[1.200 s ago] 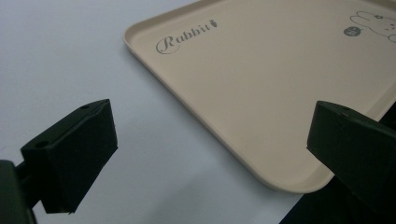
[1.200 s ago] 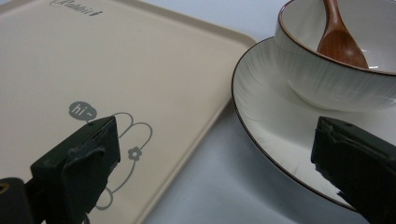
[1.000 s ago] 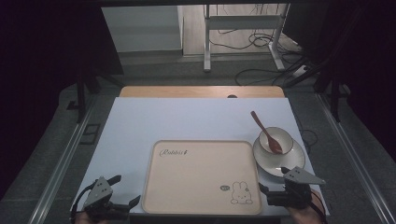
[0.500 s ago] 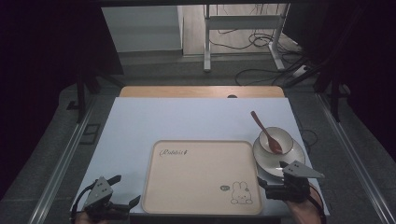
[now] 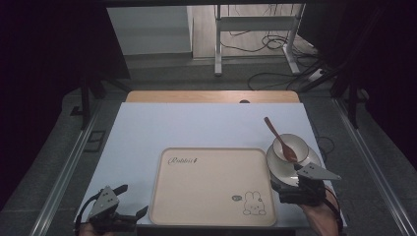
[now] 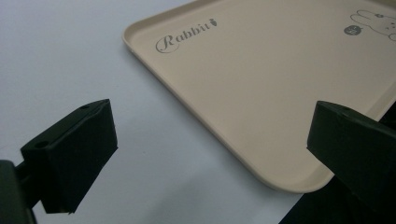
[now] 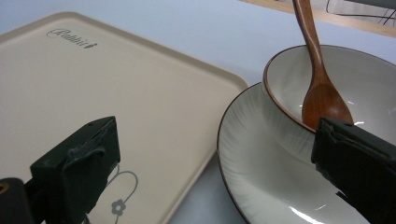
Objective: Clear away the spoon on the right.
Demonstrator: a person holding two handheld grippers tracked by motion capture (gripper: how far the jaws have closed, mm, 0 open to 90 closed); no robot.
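Note:
A beige tray (image 5: 211, 184) with a rabbit drawing lies near the table's front edge. To its right a white plate (image 5: 278, 167) carries a small bowl (image 5: 297, 145) with a brown wooden spoon (image 5: 280, 141) leaning in it. My right gripper (image 5: 290, 189) stands open at the plate's near rim, its jaws straddling the plate (image 7: 261, 158) and the tray's corner (image 7: 140, 102); the spoon (image 7: 322, 88) rests in the bowl (image 7: 373, 84) just ahead. My left gripper (image 5: 128, 204) is open and empty by the tray's front left corner (image 6: 280, 93).
A pale blue mat (image 5: 196, 125) covers the table, with a wooden strip (image 5: 211, 96) along the far edge. Beyond it are a metal frame (image 5: 255, 29) and cables (image 5: 275, 73) on the floor. Dark surroundings flank both sides.
My right gripper has moved forward and slightly left toward the plate's near rim. The left gripper has stayed in place.

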